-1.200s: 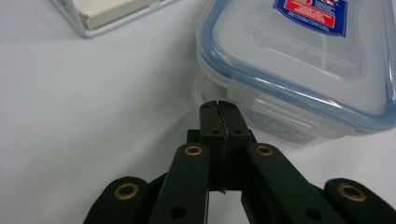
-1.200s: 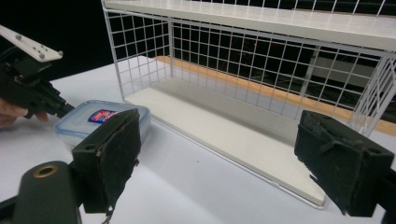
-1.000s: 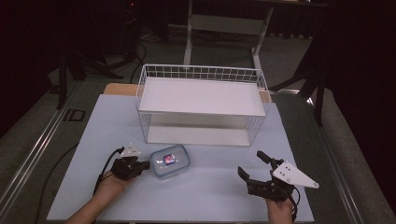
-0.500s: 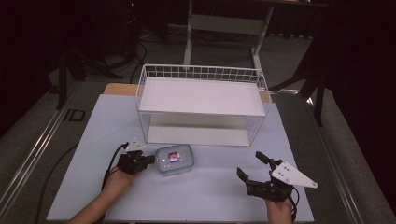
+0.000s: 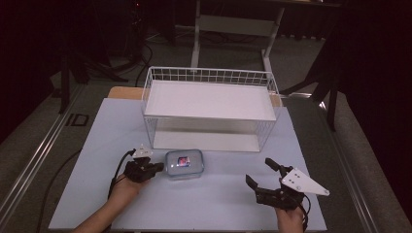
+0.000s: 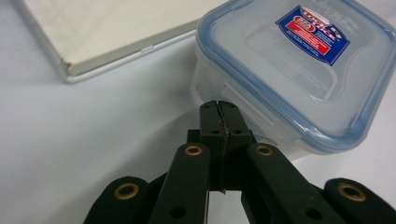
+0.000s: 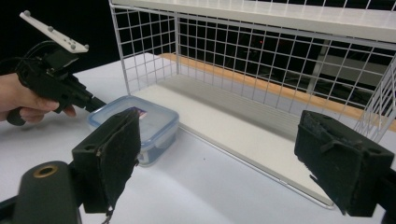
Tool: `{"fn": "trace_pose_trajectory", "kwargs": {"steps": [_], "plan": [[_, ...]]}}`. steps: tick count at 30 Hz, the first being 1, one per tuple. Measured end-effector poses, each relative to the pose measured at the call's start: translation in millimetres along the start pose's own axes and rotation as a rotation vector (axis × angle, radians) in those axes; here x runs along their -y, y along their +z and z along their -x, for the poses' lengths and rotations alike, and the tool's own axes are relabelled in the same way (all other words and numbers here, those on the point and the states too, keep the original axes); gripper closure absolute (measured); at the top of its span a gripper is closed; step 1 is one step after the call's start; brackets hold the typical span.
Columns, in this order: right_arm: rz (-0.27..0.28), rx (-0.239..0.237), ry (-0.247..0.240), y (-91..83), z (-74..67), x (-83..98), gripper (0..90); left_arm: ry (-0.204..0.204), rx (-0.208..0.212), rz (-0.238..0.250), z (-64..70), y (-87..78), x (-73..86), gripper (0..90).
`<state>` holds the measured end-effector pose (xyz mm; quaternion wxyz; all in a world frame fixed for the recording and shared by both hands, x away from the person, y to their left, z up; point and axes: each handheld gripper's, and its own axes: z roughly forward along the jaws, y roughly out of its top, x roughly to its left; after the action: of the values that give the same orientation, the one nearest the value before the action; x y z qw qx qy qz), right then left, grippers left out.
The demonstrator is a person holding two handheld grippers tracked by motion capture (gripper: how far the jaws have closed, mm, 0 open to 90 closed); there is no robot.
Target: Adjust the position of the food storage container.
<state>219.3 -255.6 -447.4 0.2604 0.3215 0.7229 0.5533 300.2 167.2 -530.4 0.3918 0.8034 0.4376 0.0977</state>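
A clear plastic food box with a blue-rimmed lid and a red and blue label (image 5: 184, 163) (image 6: 299, 70) (image 7: 140, 123) lies on the pale table in front of the wire shelf. My left gripper (image 5: 158, 167) (image 6: 219, 106) is shut, its tips against the box's left side with nothing between the jaws. Its hand and grey plate also appear in the right gripper view (image 7: 95, 103). My right gripper (image 5: 260, 174) (image 7: 233, 149) stands wide open near the table's front right, apart from the box, nothing between its pads.
A white wire shelf (image 5: 210, 99) (image 7: 261, 56) with a solid top and a white base board (image 6: 93, 28) stands at the middle back of the table. Dark floor, cables and a stand's legs surround the table. Bare tabletop (image 5: 214, 194) lies between the two grippers.
My left gripper has moved right and closed in on the box, which has slid a little rightward. The right gripper has barely shifted.
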Motion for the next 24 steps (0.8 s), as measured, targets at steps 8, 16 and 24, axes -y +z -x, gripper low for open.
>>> {"fn": "trace_pose_trajectory", "kwargs": {"steps": [8, 16, 24], "plan": [[-0.001, -0.002, 0.005, -1.1, 0.5, 1.1, 14.5, 0.002, 0.012, 0.0, 6.9, 19.1, -10.6, 90.0], [-0.004, -0.008, 0.012, -1.6, 0.8, 2.3, 14.5, 0.002, 0.047, 0.004, 21.3, 34.1, -19.4, 90.0], [-0.006, -0.016, 0.013, -1.3, 1.6, 2.7, 14.5, 0.018, 0.07, 0.007, 33.6, 48.4, -28.0, 90.0]]}}
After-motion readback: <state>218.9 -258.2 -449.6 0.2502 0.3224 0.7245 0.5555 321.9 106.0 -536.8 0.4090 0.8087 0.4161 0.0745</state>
